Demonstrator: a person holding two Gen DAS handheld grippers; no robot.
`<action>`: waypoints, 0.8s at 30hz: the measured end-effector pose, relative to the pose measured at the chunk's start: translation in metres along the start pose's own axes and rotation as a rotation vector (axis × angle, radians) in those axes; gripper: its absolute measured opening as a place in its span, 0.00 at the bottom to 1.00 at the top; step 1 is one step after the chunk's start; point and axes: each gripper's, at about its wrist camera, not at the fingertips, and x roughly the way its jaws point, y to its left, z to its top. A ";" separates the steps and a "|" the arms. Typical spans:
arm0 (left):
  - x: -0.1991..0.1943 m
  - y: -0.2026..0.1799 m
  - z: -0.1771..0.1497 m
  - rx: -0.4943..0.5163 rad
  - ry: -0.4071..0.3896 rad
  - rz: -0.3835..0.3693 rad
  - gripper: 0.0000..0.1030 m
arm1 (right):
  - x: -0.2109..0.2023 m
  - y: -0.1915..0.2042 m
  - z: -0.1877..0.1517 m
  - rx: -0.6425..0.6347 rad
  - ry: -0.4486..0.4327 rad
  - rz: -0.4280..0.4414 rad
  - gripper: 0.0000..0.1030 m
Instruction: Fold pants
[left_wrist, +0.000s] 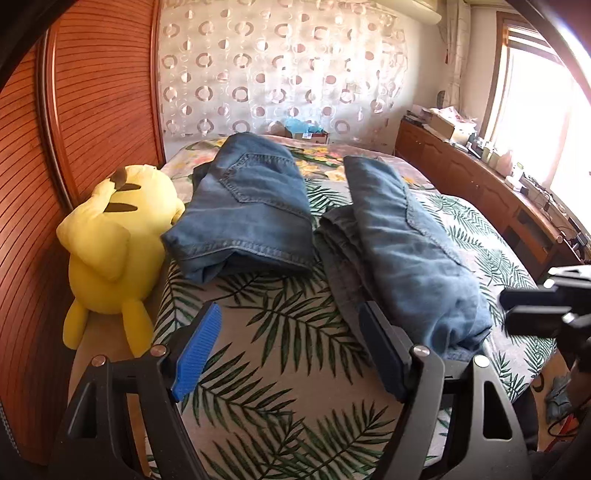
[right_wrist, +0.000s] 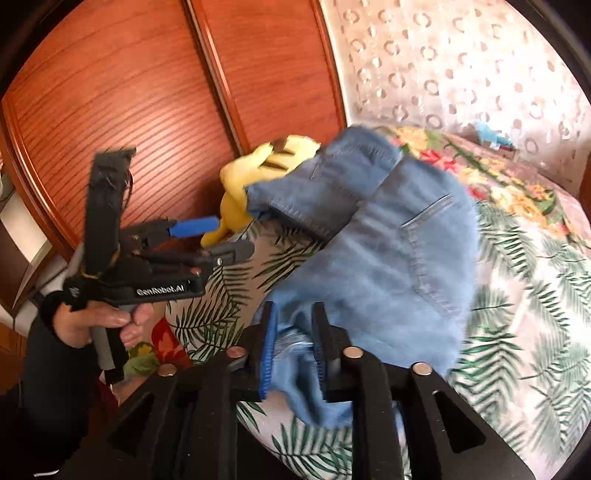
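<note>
Two pairs of blue jeans lie on the bed. One folded pair (left_wrist: 247, 206) sits at the back beside the plush. The other pair (left_wrist: 410, 243) lies lengthwise on the right, part folded. My left gripper (left_wrist: 291, 314) is open and empty above the bedspread, its right finger beside that pair's near end. My right gripper (right_wrist: 295, 317) is shut on the near end of that pair (right_wrist: 388, 258), seen in the right wrist view. The left gripper also shows in the right wrist view (right_wrist: 229, 236), open.
A yellow plush toy (left_wrist: 114, 236) lies at the bed's left edge against the wooden wardrobe doors (left_wrist: 92, 110). The leaf-print bedspread (left_wrist: 280, 369) covers the bed. A wooden sideboard (left_wrist: 480, 184) with clutter runs along the right under the window.
</note>
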 end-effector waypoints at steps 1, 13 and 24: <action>0.000 -0.003 0.002 0.006 -0.002 -0.004 0.75 | -0.007 -0.002 0.001 0.000 -0.014 -0.008 0.23; 0.030 -0.051 0.032 0.093 -0.006 -0.063 0.75 | -0.009 -0.057 0.005 0.020 -0.040 -0.191 0.27; 0.080 -0.066 0.040 0.154 0.092 0.019 0.75 | 0.047 -0.096 0.022 0.039 0.018 -0.140 0.37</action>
